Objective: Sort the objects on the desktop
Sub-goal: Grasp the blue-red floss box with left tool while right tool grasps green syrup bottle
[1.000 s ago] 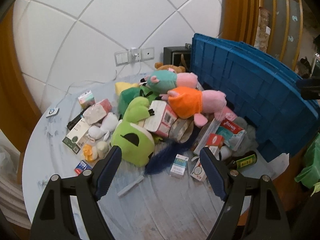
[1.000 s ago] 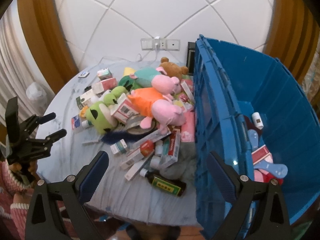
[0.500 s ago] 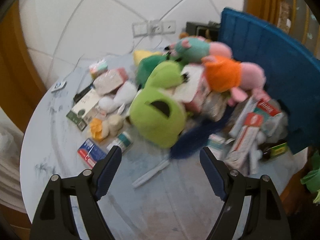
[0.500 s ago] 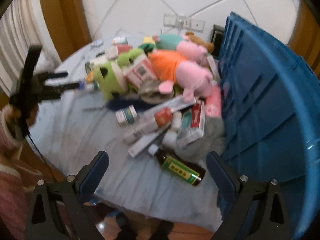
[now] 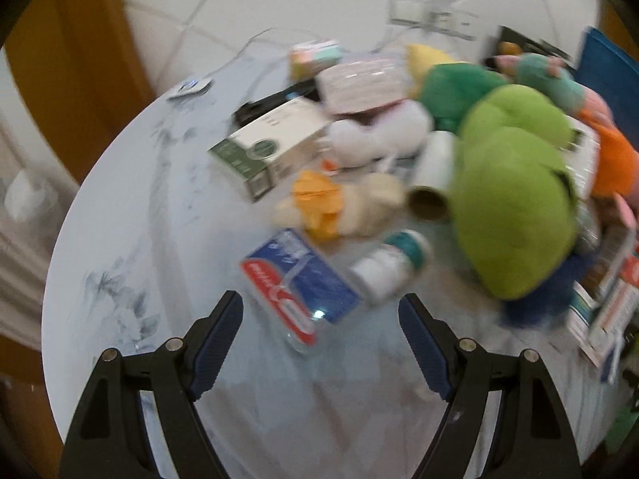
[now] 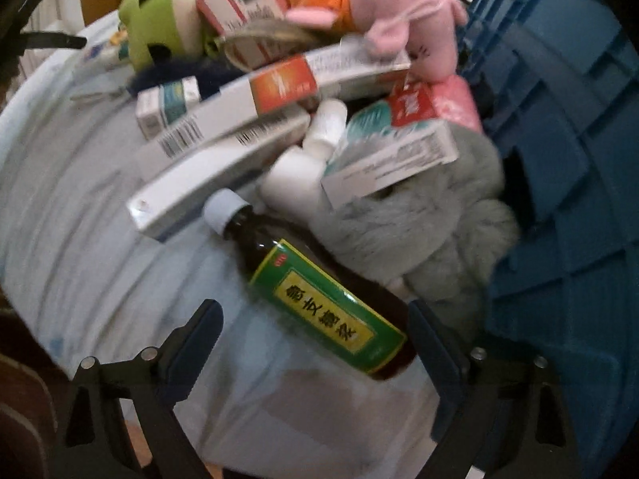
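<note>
The left gripper [image 5: 320,311] is spread wide and grasps nothing. Just ahead of it, at 12 o'clock, a blue-and-red box [image 5: 297,283] lies flat on the round table [image 5: 120,239]. Touching that box at 2 o'clock is a white vial [image 5: 389,263] with a teal cap, lying on its side. Beyond them, still near 12 o'clock, sits a small cream toy [image 5: 339,203] with an orange front, and further off at 11 o'clock a white-and-green carton [image 5: 271,147]. A lime plush [image 5: 515,199] fills the 2 o'clock side, with a white roll [image 5: 433,175] leaning against its left flank. The left wrist view is blurred, so labels cannot be read.

The right gripper [image 6: 315,323] is also released, its fingers well apart and holding nothing. Between them, reaching toward 11 o'clock, lies a dark bottle [image 6: 319,291] with a green-and-yellow label and a white cap, on its side on the table. A grey plush [image 6: 423,235] touches the bottle at 1 o'clock and rests against the wall of the blue crate [image 6: 559,159], which takes up the 3 o'clock side. At 11 o'clock long white boxes [image 6: 223,151] are stacked aslant; a white bottle [image 6: 303,171] lies between them and a teal-and-red box [image 6: 395,147]. At 12 o'clock a pink plush [image 6: 399,12] in orange lies on top of the heap.
</note>
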`<state>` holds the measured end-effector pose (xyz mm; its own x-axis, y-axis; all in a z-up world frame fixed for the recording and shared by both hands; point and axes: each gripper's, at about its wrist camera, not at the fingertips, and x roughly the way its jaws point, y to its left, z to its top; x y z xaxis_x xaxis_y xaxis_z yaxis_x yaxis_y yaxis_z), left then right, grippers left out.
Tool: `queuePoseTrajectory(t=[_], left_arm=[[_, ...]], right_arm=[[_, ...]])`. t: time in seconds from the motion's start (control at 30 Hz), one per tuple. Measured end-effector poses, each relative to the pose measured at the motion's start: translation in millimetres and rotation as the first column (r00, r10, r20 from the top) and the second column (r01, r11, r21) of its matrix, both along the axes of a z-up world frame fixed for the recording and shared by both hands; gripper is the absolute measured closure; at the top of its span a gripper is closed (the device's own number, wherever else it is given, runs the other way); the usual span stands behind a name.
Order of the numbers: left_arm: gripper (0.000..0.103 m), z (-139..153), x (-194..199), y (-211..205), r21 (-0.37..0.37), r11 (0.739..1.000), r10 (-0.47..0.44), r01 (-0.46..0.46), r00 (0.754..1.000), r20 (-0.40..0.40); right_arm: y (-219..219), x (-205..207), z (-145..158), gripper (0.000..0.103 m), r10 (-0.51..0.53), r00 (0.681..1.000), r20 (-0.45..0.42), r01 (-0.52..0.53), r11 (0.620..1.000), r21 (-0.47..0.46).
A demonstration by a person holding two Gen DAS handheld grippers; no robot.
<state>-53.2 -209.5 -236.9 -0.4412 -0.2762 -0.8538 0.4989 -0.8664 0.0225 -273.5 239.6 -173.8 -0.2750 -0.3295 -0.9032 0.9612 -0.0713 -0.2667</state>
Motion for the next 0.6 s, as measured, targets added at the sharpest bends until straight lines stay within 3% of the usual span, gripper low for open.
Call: queuePoseTrajectory(t=[0.1, 0.27, 0.4, 0.5, 0.6], left_arm=[[0.023, -14, -6, -19, 0.024, 0.999, 0.044, -0.044, 0.999, 0.011], [0.023, -32, -21, -31, 0.061, 0.995, 0.072, -0.074, 0.997, 0.031], [0.023, -45, -30, -38, 0.076, 0.991, 0.108, -0.112, 0.992, 0.065], [0.023, -54, -28, -42, 0.108, 0.986, 0.116, -0.125, 0.989, 0.088], [0.034, -55, -20, -41, 0.116, 0.985, 0.116, -0.124, 0.991, 0.072]], right_arm=[[-6, -3, -13, 0.009, 0.018, 0.999, -0.028, -0.017, 1.000, 0.014], [-16, -6, -27, 0.015, 0.035, 0.999, 0.025, -0.037, 0.998, 0.055], [-18, -6, -28, 0.023, 0.024, 0.997, 0.069, -0.027, 0.998, 0.051], [-19, -7, -27, 0.035, 0.013, 0.994, 0.104, -0.018, 0.998, 0.053], [-18, -7, -26, 0.040, 0.009, 0.993, 0.117, -0.016, 0.998, 0.061]])
